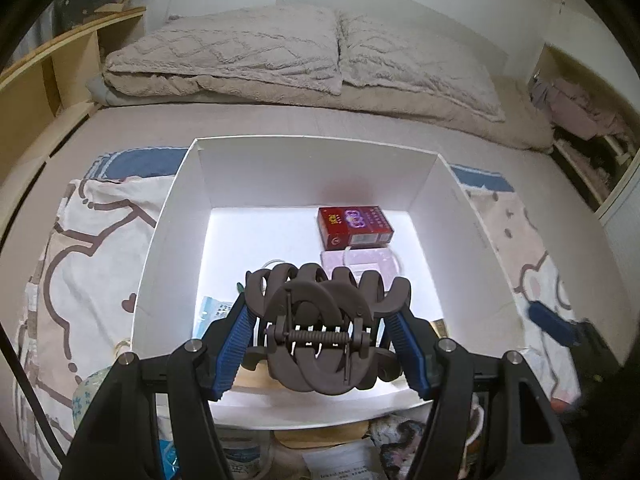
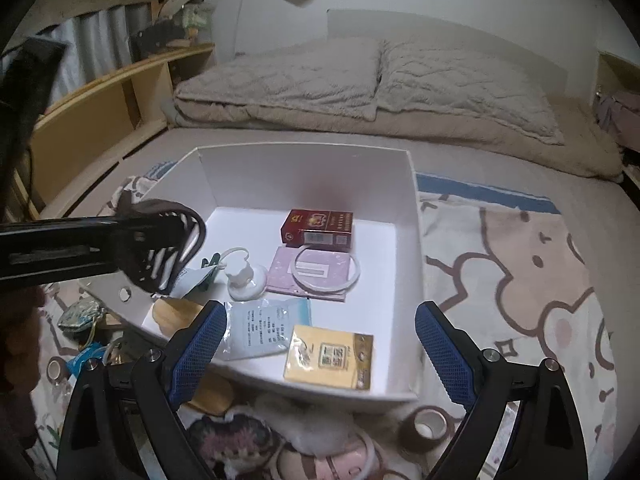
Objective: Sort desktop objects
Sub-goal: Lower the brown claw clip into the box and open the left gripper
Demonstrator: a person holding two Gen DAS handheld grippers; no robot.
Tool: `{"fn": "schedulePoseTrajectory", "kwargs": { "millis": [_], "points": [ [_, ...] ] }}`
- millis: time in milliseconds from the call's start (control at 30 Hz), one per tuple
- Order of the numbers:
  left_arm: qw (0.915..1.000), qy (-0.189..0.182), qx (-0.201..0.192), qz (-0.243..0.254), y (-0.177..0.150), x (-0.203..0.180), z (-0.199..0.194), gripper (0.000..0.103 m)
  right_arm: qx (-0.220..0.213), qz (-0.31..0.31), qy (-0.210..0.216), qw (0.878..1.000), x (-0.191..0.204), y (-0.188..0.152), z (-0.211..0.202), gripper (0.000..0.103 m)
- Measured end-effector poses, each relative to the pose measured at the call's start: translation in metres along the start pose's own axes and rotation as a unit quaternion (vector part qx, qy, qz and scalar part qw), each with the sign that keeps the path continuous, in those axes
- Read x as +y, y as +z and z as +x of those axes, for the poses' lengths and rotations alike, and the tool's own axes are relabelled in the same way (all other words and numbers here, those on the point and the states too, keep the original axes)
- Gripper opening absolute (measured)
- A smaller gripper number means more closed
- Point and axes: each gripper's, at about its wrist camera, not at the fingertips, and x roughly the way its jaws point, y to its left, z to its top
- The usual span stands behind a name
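The left tongs are clamped on a hard, light hair claw clip, gripped by its sides over the white box. The right tongs are apart and hold nothing.

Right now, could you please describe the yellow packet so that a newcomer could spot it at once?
Find the open white box on the bed. In its near right corner lies the yellow packet, beside a pale blue sachet. It alone is square, golden yellow, with a gold strip along one edge.

Both wrist fisheyes tilt steeply down, close over the white box on the bed — left view centred, right view from its right; shared: box, pillows.
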Motion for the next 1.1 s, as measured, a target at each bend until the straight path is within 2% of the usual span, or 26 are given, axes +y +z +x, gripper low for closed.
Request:
{"fn": "schedulePoseTrajectory", "kwargs": {
  "millis": [100,267,400,800,1100],
  "points": [
    [1.0000,-0.002,0.009,0.000,-0.002,-0.002,0.006,0.066,-0.014,0.008,-0.006,1.000,-0.005,-0.005,-0.008,0.095],
    [0.9996,0.019,0.011,0.016,-0.007,-0.009,0.015,0.066,-0.026,0.036,-0.001,0.999,-0.014,-0.015,-0.017,0.095],
    [0.9995,0.018,0.026,0.007,-0.009,-0.006,0.025,0.066,-0.027,0.061,0.008,0.998,-0.020,-0.022,-0.020,0.095],
    [0.9974,0.038,0.061,-0.005,-0.020,0.002,0.050,0.066,-0.028,0.066,0.009,0.997,-0.018,-0.029,-0.024,0.096],
    [0.9955,0.036,0.085,-0.022,-0.026,0.004,0.060,0.067,-0.024,0.077,0.013,0.997,-0.019,-0.034,-0.022,0.096]
  ]
}}
